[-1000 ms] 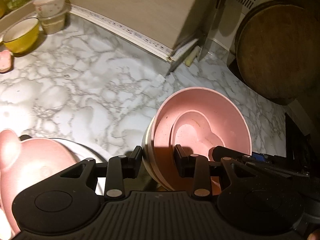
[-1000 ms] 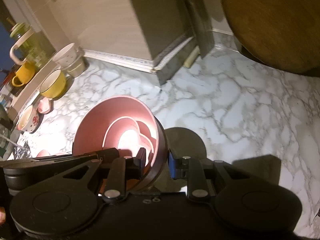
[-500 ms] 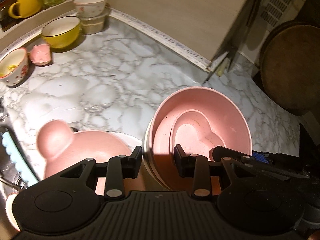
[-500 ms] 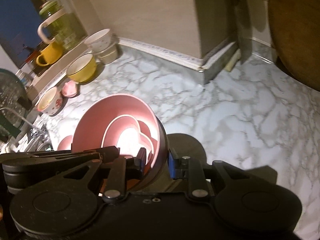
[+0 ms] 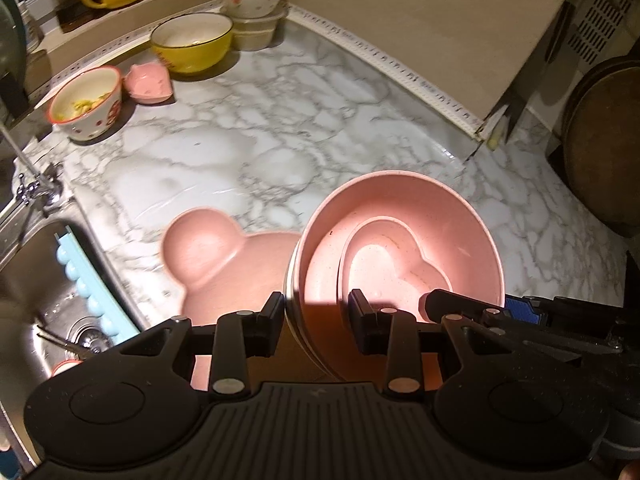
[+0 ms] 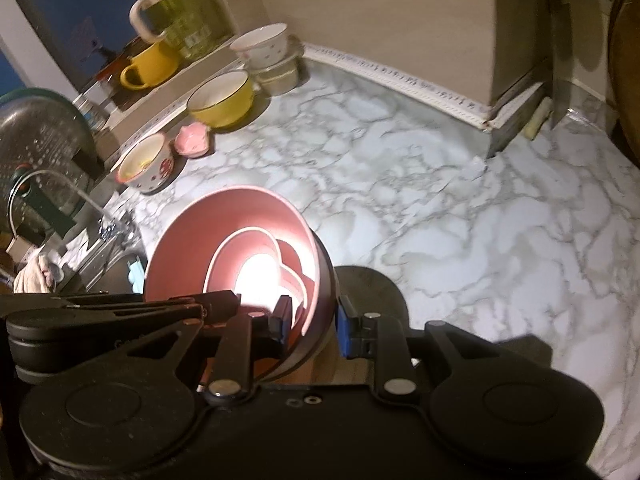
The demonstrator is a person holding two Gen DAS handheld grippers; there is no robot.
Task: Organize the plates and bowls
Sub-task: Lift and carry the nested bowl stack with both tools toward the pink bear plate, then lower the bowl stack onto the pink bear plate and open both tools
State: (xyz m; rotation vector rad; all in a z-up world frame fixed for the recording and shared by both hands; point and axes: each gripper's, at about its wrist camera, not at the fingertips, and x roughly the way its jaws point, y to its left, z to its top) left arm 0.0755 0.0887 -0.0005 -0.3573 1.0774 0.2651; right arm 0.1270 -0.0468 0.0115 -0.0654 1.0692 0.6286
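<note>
Pink, matte and probably light, the bowl [image 5: 400, 240] with a heart dish [image 5: 384, 264] nested inside hangs above the desk [image 5: 224, 148]. The left gripper [image 5: 316, 312] and right gripper [image 6: 312, 320] each pinch opposite rims; slick walls could slip, so rim grips suit.

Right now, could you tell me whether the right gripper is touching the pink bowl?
Touching. In the right wrist view, the right gripper has one finger inside and one outside the pink bowl, pinching its wall.

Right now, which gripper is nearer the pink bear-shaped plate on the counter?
Left. The left gripper, shut on the pink bowl's rim, hangs just beside the bear-shaped plate. The right gripper grips the bowl's opposite rim, farther off.
</note>
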